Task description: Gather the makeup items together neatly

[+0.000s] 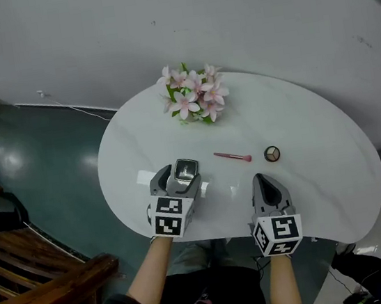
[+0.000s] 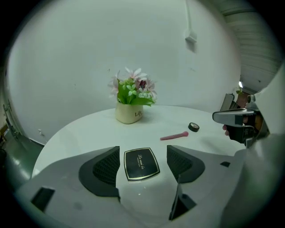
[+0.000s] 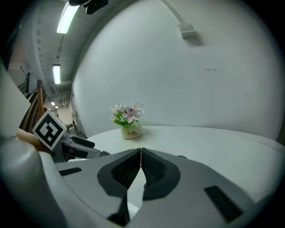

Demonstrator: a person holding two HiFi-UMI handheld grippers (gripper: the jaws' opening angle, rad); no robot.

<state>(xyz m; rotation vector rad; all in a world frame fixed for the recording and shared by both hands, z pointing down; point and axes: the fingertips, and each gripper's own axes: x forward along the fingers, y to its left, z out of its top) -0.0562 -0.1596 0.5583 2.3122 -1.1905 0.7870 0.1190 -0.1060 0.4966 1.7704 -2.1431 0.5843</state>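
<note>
A black square compact [image 2: 141, 164] with a gold rim lies flat between the fingers of my left gripper [image 2: 142, 153], with a gap on each side. That gripper [image 1: 181, 172] is open and sits at the white table's near left, over the compact [image 1: 185, 169]. A pink makeup brush [image 1: 232, 157] and a small round black pot [image 1: 272, 154] lie just beyond, right of centre. The brush [image 2: 174, 136] and the pot [image 2: 193, 127] also show in the left gripper view. My right gripper [image 1: 264, 184] is shut and holds nothing, near the front edge, its jaws [image 3: 140, 153] pressed together.
A cream pot of pink flowers [image 1: 194, 98] stands at the far side of the oval table [image 1: 319, 165]. Something flat and white [image 1: 145, 179] pokes out under the left gripper. A wooden chair [image 1: 48, 287] stands at the lower left, off the table.
</note>
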